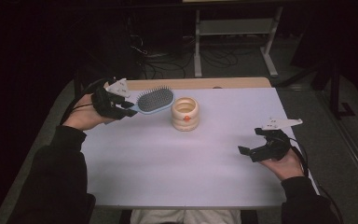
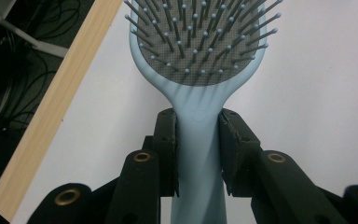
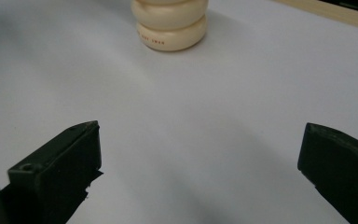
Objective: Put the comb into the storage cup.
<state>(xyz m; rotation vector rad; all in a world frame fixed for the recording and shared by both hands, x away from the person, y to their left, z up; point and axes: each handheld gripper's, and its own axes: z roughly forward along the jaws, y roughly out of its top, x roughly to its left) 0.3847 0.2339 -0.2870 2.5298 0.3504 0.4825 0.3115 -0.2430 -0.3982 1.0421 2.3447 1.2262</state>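
Observation:
A light blue hairbrush (image 1: 154, 100) with a grey bristle pad is held above the far left of the table, its head toward the cream holder (image 1: 185, 113). My left gripper (image 1: 129, 108) is shut on the brush handle (image 2: 198, 140), with both pads pressed against its sides. The cream ribbed holder is a round, open-topped cup with an orange dot, standing just right of the brush head; its base (image 3: 170, 25) faces my right gripper. My right gripper (image 1: 251, 143) rests near the table's right edge, open, with nothing between its jaws (image 3: 200, 158).
The white tabletop (image 1: 177, 163) has a wooden strip (image 1: 200, 83) along its far edge. Beyond it are a metal shelf frame (image 1: 235, 32) and cables on the dark floor. The person's sleeves come in at the bottom corners.

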